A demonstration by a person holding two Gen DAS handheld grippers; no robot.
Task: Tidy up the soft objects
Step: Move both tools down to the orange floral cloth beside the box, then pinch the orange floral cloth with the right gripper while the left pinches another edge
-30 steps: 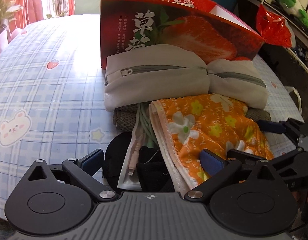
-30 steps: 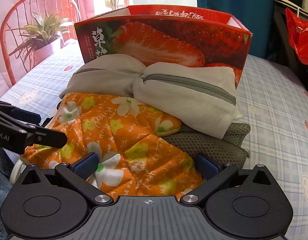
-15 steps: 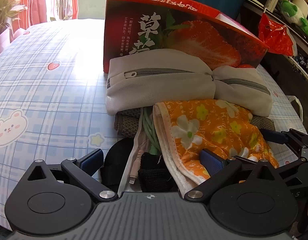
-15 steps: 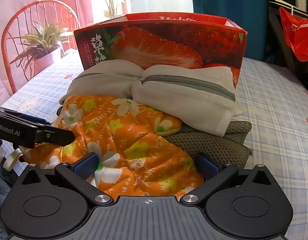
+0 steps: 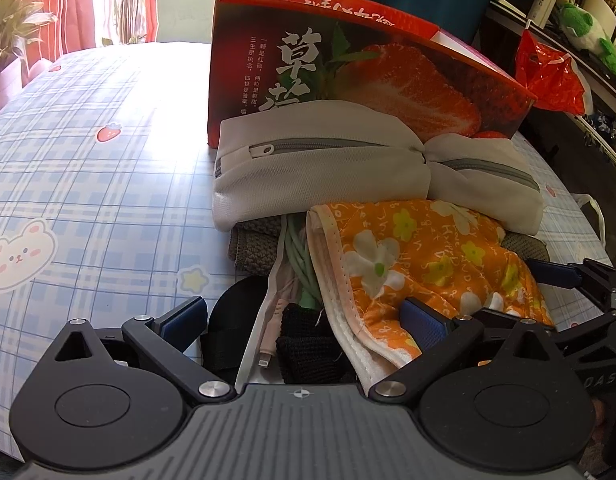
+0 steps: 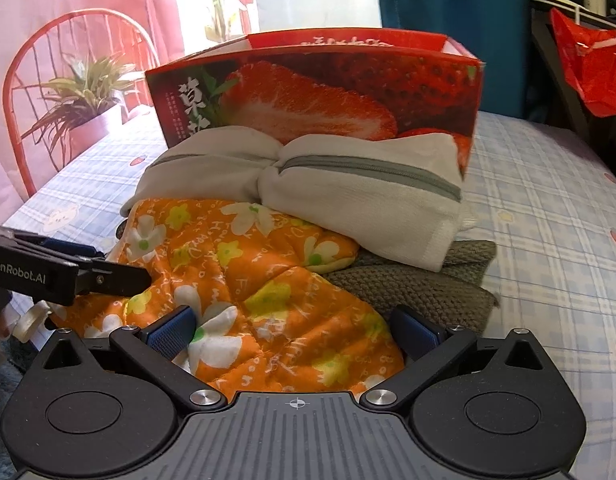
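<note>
A pile of soft things lies on the table in front of a red strawberry box (image 5: 388, 68) (image 6: 320, 92). An orange floral quilted cloth (image 5: 424, 256) (image 6: 243, 264) lies on top at the front. Behind it are white zip pouches (image 5: 320, 172) (image 6: 360, 200), over a grey-green knitted cloth (image 5: 253, 246) (image 6: 424, 280). My left gripper (image 5: 303, 320) is open, low over the cloth's white-edged hem, a black fabric item (image 5: 308, 356) and cables (image 5: 297, 264). My right gripper (image 6: 293, 328) is open with the orange cloth lying between its fingers. Each gripper shows at the edge of the other's view.
The table has a blue plaid cover (image 5: 87, 184) with bear and strawberry prints, bare to the left of the pile. A red chair (image 6: 67, 64) and a potted plant (image 6: 83, 108) stand at the far left. A red plastic bag (image 5: 548, 76) hangs at the right.
Both views have drawn back slightly from the pile and tipped up a little. Both grippers stay open, and the pile has not moved.
</note>
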